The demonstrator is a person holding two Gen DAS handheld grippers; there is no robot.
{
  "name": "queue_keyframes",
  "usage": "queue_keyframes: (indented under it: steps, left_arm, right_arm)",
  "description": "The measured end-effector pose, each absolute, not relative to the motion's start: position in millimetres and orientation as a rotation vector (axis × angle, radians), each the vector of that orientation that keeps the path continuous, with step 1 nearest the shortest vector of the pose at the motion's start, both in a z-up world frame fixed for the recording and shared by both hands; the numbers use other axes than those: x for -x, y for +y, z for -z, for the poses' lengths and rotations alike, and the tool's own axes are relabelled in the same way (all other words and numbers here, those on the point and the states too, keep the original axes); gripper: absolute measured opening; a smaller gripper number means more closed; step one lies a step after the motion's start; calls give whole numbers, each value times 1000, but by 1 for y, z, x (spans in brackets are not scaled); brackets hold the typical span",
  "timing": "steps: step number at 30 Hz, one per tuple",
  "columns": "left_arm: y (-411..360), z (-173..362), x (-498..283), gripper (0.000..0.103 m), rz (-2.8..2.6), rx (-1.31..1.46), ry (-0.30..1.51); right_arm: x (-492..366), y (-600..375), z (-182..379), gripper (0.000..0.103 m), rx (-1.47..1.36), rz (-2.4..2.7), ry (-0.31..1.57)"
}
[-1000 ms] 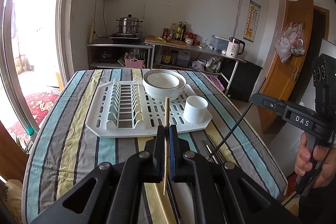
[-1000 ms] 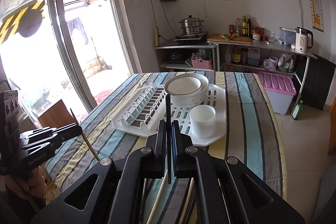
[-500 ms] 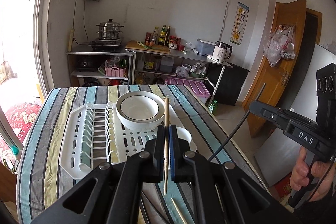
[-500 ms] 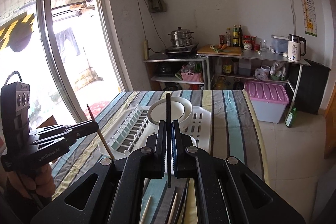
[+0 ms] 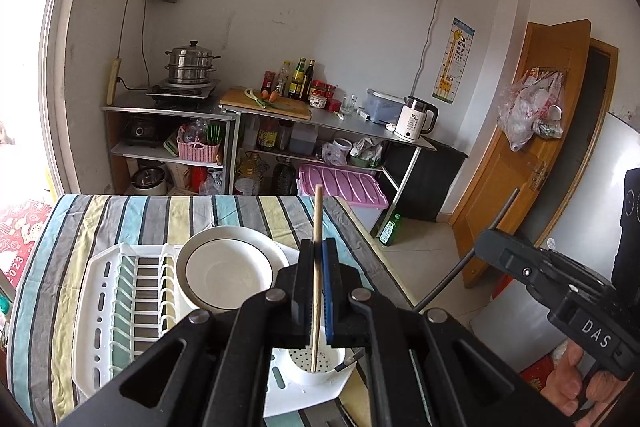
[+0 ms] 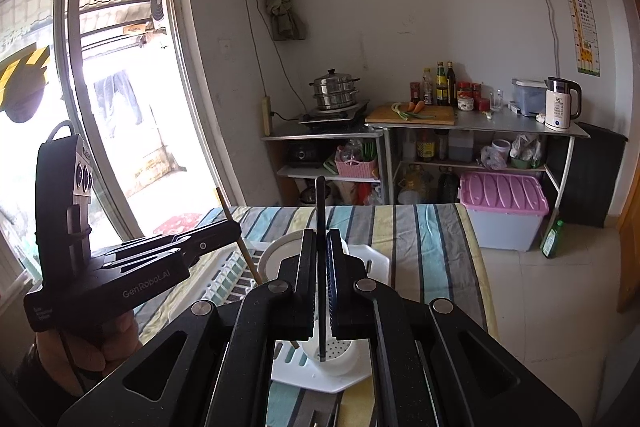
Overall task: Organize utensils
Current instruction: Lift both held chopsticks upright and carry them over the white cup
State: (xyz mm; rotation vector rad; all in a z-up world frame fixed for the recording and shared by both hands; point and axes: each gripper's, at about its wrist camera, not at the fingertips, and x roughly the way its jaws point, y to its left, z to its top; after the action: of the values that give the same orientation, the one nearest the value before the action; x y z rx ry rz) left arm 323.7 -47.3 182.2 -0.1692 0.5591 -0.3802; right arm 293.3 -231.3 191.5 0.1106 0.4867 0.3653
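Above the white cup (image 5: 310, 361), both grippers' fingers (image 5: 310, 277) clench upright chopsticks, the left's wooden chopstick (image 5: 317, 267) tip nearer than the right's black chopstick (image 6: 321, 267).

On the striped table (image 5: 100, 215) stands one white drying rack (image 5: 120, 307), holding one stack of white bowls (image 5: 228, 275) and one perforated white cup (image 5: 316, 367). Two chopsticks are up: one wooden chopstick (image 5: 317, 267) and one black chopstick (image 6: 321, 267), one in each of the two grippers. Behind are one steamer pot (image 5: 192, 63), one kettle (image 5: 416, 117), one pink bin (image 5: 340, 185)
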Motion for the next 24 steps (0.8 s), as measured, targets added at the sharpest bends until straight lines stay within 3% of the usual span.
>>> queue_keyframes:
  steps: [16,24]
  left_arm:
    - [-57,-109,-373,4,364,232,706]
    - [-48,-101,-374,5,334,227,710]
  right_arm:
    - [-341,-240,-134,5,-197,-369,603]
    - [-349,-253,-125,5,-215,-341,622]
